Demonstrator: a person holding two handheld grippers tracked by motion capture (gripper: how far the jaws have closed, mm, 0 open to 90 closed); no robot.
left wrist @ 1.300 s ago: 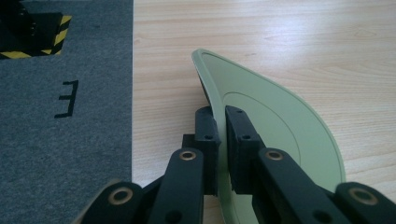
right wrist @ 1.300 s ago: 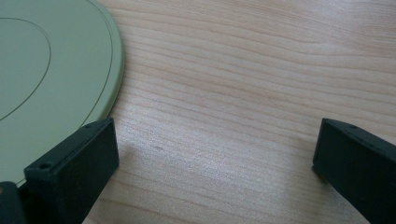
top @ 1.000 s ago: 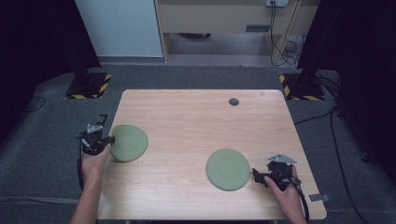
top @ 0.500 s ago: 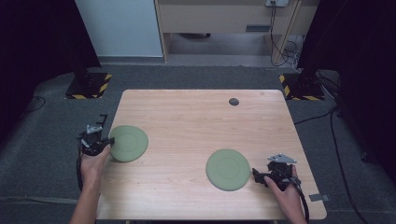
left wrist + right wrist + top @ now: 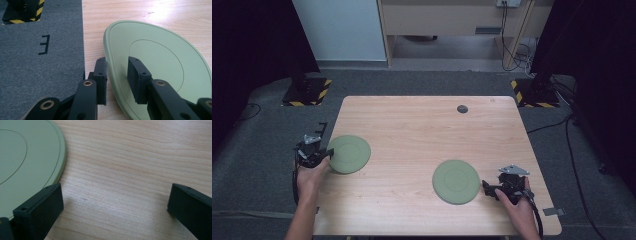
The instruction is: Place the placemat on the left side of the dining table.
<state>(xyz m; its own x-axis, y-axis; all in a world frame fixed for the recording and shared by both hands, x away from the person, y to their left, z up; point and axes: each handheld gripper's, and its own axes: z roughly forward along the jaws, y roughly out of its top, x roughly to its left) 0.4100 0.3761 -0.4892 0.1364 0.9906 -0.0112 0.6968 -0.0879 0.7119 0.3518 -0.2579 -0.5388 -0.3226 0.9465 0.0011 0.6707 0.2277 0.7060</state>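
Resting flat on the pale wood-grain table [image 5: 422, 135], two smooth round green plates lie well apart. The left hand-held gripper [image 5: 117, 75], jaws just opening, straddles the left plate [image 5: 160, 62] rim unpressed; the right hand-held gripper [image 5: 115, 202] gapes beside the right plate [image 5: 27, 157].

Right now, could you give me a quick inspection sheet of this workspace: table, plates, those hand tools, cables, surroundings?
Surface: wooden table, bare apart from the items below.
Job's things: left green plate at the table's left edge; right green plate lying flat near the front.
Clutter: small dark round disc near the far edge.
Grippers: left gripper straddles the left plate's rim, jaws just been opening; right gripper open beside the right plate.
Cables: wires hang behind the table.
Surroundings: grey carpet, striped bases.
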